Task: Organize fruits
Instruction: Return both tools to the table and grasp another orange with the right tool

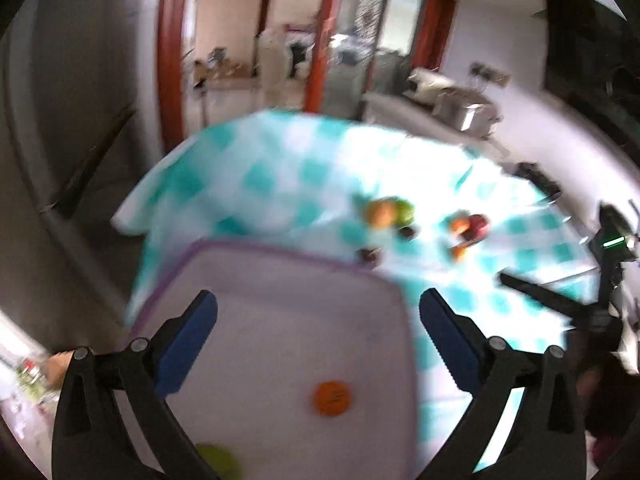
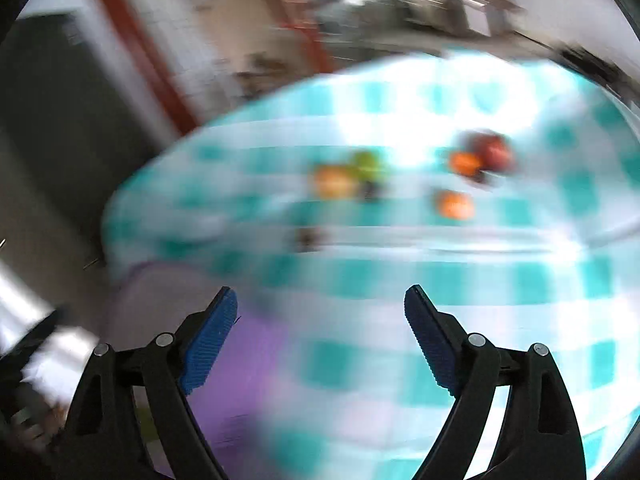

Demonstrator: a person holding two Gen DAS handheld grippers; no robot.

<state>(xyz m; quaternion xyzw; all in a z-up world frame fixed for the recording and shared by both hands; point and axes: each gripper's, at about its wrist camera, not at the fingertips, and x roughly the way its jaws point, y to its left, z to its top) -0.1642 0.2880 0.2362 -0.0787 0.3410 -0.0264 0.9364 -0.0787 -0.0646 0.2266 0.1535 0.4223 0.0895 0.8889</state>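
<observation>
Kitchen setting: a table under a teal-and-white checked cloth (image 1: 288,176) fills both blurred views. Left gripper (image 1: 318,308) hangs over a pale rectangular tray with a purple rim (image 1: 256,256), jaws spread wide, nothing between the blue pads. One round orange fruit (image 1: 332,398) and a yellow-green fruit (image 1: 218,460) lie on the tray. Remaining fruits sit well apart on the cloth: an orange and green pair (image 1: 386,212), a red and orange cluster (image 1: 470,228). Right gripper (image 2: 320,300) likewise gapes wide and empty above the cloth.
</observation>
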